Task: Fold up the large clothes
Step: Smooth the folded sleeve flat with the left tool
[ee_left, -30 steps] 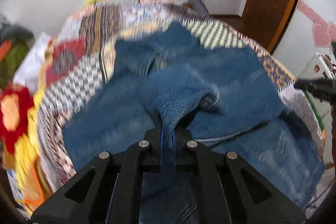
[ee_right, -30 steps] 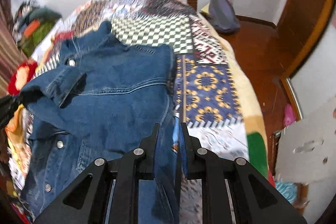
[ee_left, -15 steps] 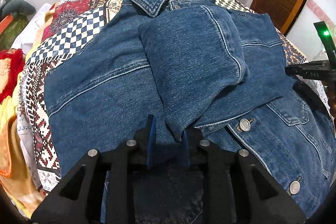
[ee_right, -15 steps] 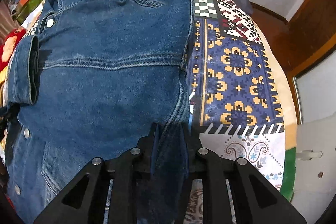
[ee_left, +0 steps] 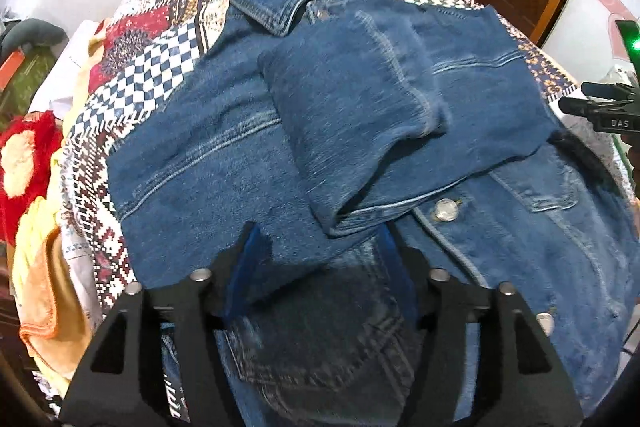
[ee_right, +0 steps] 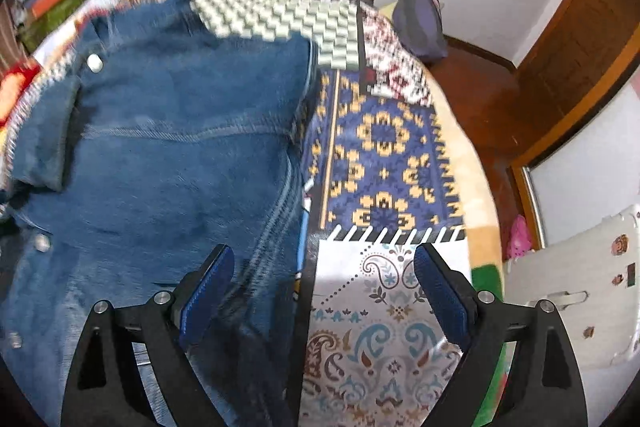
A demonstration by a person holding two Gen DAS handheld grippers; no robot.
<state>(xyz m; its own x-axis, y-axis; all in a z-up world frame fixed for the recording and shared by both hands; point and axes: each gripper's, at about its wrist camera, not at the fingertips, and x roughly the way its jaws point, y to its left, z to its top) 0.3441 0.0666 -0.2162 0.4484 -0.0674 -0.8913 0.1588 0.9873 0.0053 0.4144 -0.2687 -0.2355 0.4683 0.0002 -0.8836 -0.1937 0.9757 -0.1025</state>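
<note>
Left gripper point(ee_left: 320, 259): fingers opening, sleeve point(ee_left: 352, 119) dropped just ahead.
Right gripper point(ee_right: 324, 291): fingers opening, side hem released between them.
Jacket point(ee_right: 172, 155): lying on bed point(ee_right: 384, 155).
Meaning: side fold placed; another fold likely next.

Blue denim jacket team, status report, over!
Left gripper and right gripper opening, pads off the cloth. Blue denim jacket on patchwork quilt, sleeve folded in. Nothing blocking.

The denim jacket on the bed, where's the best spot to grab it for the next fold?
Probably the denim jacket hem nearest the cameras: it lies flat and free at the bed's near edge. Come from above and the near side, pinching its two corners, then carry it toward the collar.
</note>
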